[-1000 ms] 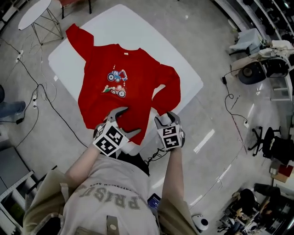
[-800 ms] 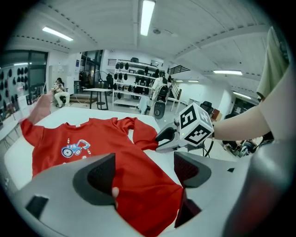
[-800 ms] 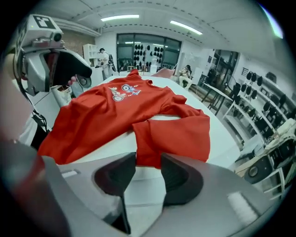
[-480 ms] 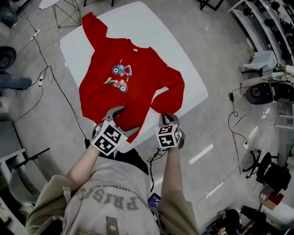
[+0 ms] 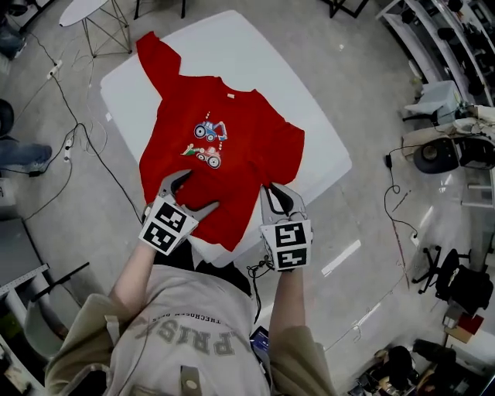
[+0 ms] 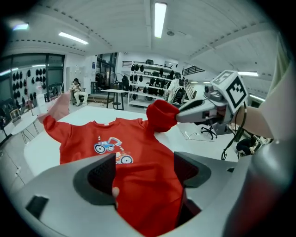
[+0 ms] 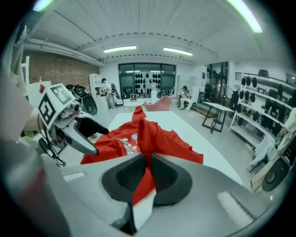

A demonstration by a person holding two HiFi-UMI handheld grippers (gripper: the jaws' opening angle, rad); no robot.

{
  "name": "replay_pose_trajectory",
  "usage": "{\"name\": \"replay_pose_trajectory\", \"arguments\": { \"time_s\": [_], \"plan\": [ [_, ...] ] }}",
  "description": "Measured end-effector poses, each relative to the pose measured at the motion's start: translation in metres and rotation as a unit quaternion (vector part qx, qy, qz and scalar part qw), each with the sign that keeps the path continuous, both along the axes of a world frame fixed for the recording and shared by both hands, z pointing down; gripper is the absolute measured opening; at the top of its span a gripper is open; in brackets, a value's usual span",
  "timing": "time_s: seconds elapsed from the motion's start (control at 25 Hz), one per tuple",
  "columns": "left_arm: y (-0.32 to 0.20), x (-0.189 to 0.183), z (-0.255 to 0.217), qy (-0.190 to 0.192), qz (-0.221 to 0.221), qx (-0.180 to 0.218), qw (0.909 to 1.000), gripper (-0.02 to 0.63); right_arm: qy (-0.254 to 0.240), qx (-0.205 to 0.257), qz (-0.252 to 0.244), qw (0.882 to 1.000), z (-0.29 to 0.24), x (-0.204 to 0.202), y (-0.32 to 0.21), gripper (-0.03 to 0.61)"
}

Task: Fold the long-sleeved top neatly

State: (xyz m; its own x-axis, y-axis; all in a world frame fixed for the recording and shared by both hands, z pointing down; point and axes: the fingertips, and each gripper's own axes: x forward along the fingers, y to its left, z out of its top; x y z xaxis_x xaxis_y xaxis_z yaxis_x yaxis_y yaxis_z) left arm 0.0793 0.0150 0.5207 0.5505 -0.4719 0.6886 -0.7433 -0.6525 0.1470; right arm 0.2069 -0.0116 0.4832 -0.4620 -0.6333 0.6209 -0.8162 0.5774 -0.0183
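Lifted since a second ago, the right tongs (image 5: 272, 193) stay clamped on one sleeve (image 5: 285, 147) of the single red long-sleeved fabric top (image 5: 232, 166), spread mid-frame on one white desk (image 5: 309, 108); left tongs (image 5: 193, 192) gape above its hem.

White table (image 5: 255, 62) on grey floor (image 5: 371, 116). Small round side table (image 5: 85, 9) off its far left corner, apart. Black cables (image 5: 69, 143) trail over floor at left. Office chair (image 5: 464, 286) at right. Shelving (image 6: 152, 81) with dark gear at back; seated person (image 6: 76, 90); ceiling light strip (image 6: 159, 18).
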Motion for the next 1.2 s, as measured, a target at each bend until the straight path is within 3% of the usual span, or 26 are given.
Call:
{"name": "replay_pose_trajectory", "arguments": {
  "time_s": [0.16, 0.32, 0.52, 0.72, 0.8, 0.92, 1.08, 1.12, 1.2],
  "plan": [
    [-0.018, -0.044, 0.001, 0.035, -0.013, -0.024, 0.999, 0.397, -0.003, -0.011, -0.061, 0.998, 0.005, -0.081, 0.008, 0.038],
    [-0.021, -0.062, 0.006, 0.107, 0.01, -0.087, 0.9904, 0.397, -0.014, -0.033, -0.071, 0.997, 0.024, -0.127, 0.015, 0.038],
    [-0.028, -0.072, 0.002, 0.228, 0.017, -0.163, 0.9597, 0.394, 0.001, -0.04, -0.08, 0.996, 0.036, -0.162, 0.023, 0.038],
    [-0.033, -0.071, 0.003, 0.296, 0.029, -0.235, 0.9253, 0.326, 0.016, -0.044, -0.098, 0.994, 0.042, -0.185, 0.036, 0.038],
    [-0.036, -0.07, 0.004, 0.31, 0.027, -0.254, 0.9159, 0.279, 0.016, -0.047, -0.105, 0.993, 0.044, -0.189, 0.041, 0.038],
    [-0.034, -0.068, 0.01, 0.291, 0.036, -0.252, 0.9222, 0.168, 0.019, -0.05, -0.11, 0.993, 0.047, -0.191, 0.046, 0.038],
    [-0.031, -0.07, 0.013, 0.237, 0.038, -0.215, 0.9467, 0.046, -0.005, -0.058, -0.099, 0.993, 0.048, -0.179, 0.042, 0.051],
    [-0.032, -0.072, 0.014, 0.217, 0.036, -0.202, 0.9544, 0.04, -0.019, -0.064, -0.093, 0.993, 0.047, -0.173, 0.038, 0.071],
    [-0.033, -0.082, 0.019, 0.178, 0.031, -0.179, 0.9671, 0.035, -0.035, -0.076, -0.075, 0.994, 0.049, -0.152, 0.028, 0.192]
  ]
}}
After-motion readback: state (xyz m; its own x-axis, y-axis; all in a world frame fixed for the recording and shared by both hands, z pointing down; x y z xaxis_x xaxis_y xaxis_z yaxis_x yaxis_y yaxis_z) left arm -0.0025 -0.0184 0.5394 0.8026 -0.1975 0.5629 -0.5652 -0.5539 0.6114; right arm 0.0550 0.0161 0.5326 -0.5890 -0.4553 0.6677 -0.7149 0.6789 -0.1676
